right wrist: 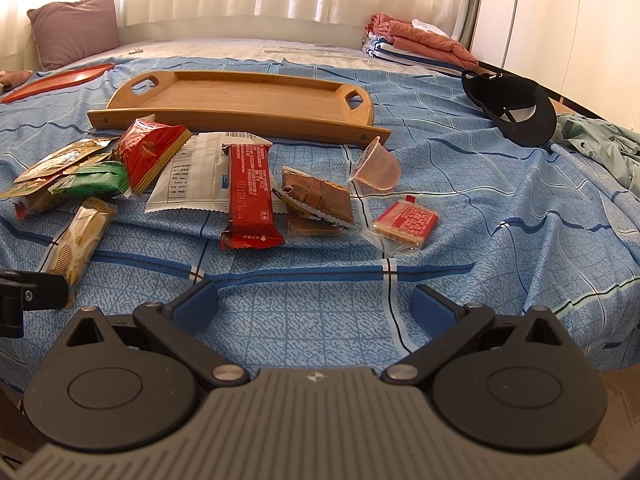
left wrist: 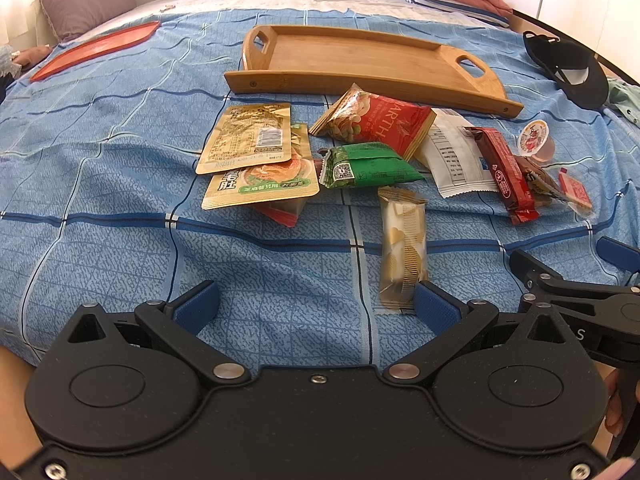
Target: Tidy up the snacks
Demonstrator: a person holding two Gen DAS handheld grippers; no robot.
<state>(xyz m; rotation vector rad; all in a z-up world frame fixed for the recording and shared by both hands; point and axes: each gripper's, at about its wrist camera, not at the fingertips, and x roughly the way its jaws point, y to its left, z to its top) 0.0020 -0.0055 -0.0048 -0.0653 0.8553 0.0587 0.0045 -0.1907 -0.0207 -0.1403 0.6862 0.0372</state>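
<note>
In the left wrist view, the left tool (left wrist: 316, 304) stood with its fingers apart and empty above the bed (left wrist: 100, 184), with the cream wafer pack (left wrist: 402, 246) just ahead of its right finger, probably the easiest first pick, and the empty wooden tray (left wrist: 360, 60) beyond the heap, apparently the destination. In the right wrist view, the right tool (right wrist: 316, 304) was likewise spread and empty, with the glossy red bar (right wrist: 248, 192), the brown packet (right wrist: 318, 196), the tipped jelly cup (right wrist: 376, 166) and the small red biscuit pack (right wrist: 406, 220) scattered ahead of it, short of the tray.
</note>
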